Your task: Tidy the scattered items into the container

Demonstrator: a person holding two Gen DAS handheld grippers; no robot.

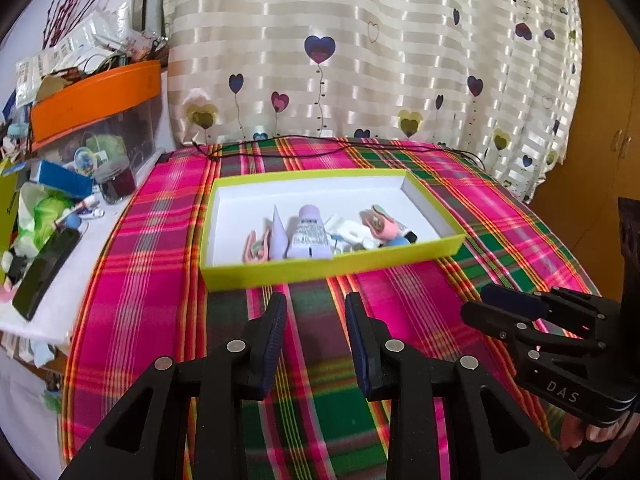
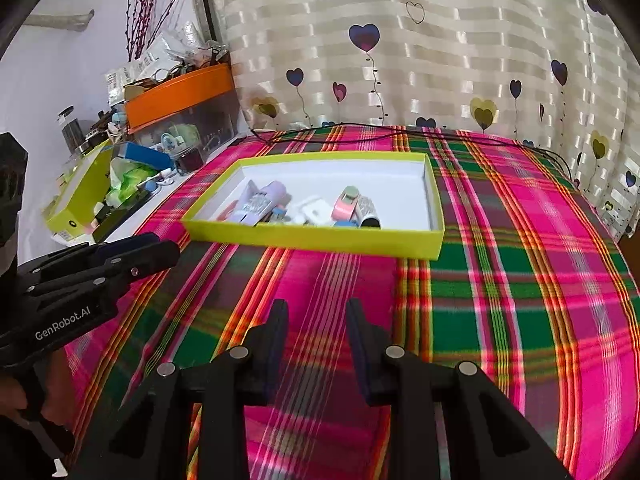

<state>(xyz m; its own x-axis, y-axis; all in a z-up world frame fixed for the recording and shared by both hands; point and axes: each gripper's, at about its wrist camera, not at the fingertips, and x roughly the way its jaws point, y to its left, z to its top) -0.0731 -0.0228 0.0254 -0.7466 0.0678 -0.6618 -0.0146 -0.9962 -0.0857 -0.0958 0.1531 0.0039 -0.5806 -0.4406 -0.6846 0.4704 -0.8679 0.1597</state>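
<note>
1. Far left, an orange-lidded bin (image 1: 96, 96) is sitting on a cluttered white side table (image 1: 76, 280).
2. The left gripper (image 1: 316, 312) is hovering over the plaid tablecloth (image 1: 160, 240), fingers spread apart, holding nothing.
3. The yellow-green box (image 1: 332, 270) is lying mid-table, just beyond both grippers, with the items already piled inside: a lilac tube (image 1: 309, 236), pink clips (image 1: 382, 222), white bits.
4. The right gripper (image 2: 317, 316) is hanging to the right, also gaping and empty.
</note>
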